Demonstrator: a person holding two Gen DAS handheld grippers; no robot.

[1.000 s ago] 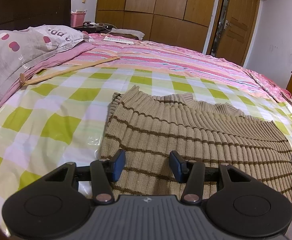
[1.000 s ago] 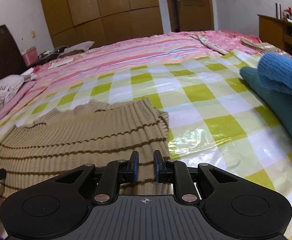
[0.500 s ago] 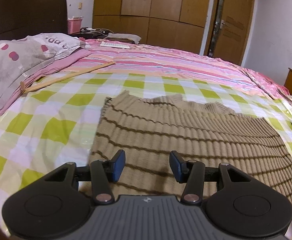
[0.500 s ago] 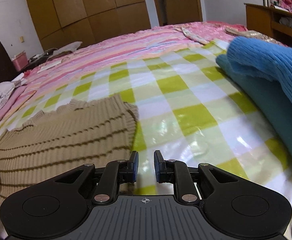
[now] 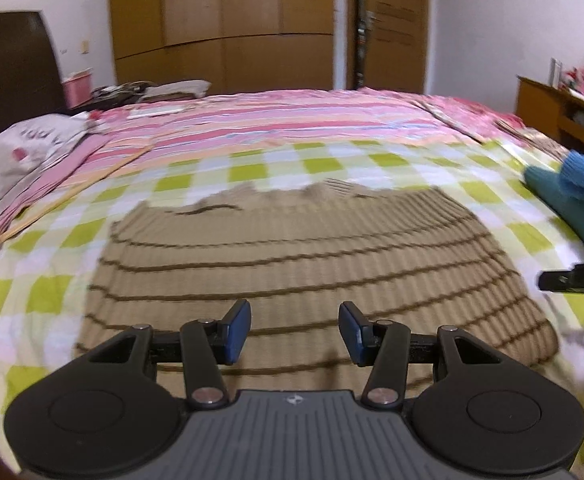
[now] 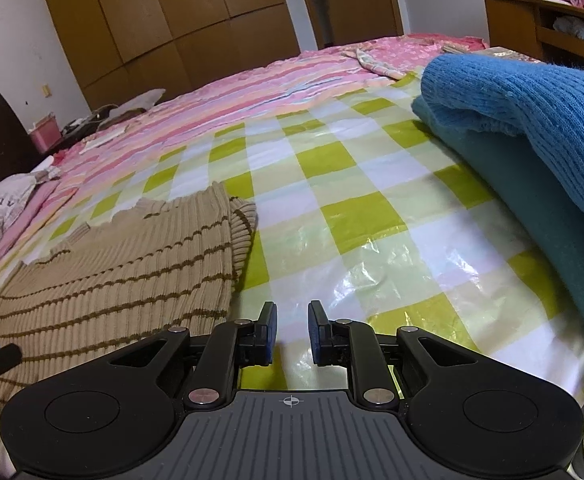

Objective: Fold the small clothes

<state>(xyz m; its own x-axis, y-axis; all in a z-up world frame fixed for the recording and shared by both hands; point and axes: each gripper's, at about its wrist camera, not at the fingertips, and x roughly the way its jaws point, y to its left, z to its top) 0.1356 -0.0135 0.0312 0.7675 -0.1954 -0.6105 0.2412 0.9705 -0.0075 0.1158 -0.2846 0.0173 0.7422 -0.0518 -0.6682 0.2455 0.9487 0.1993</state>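
Note:
A tan ribbed sweater with dark brown stripes [image 5: 300, 256] lies folded flat on the green-and-white checked bed cover [image 5: 51, 292]. My left gripper [image 5: 295, 330] hovers over its near edge, open, with nothing between the blue pads. In the right wrist view the sweater [image 6: 123, 276] lies to the left, and my right gripper [image 6: 290, 330] is over bare checked cover [image 6: 356, 216] just right of it, its pads a narrow gap apart and empty. The tip of the right gripper [image 5: 576, 276] shows at the right edge of the left wrist view.
A pile of blue and teal knitwear [image 6: 540, 152] sits on the bed at the right. A grey pillow [image 5: 19, 152] and pink striped bedding [image 5: 292, 124] lie beyond. Wooden wardrobes [image 5: 219, 24] and a door [image 5: 388, 28] stand behind; a wooden shelf unit [image 6: 548, 24] is at far right.
The left gripper has swung right along the sweater's near edge, now facing its middle. The right gripper has slid right off the sweater onto bare cover, closer to the blue pile.

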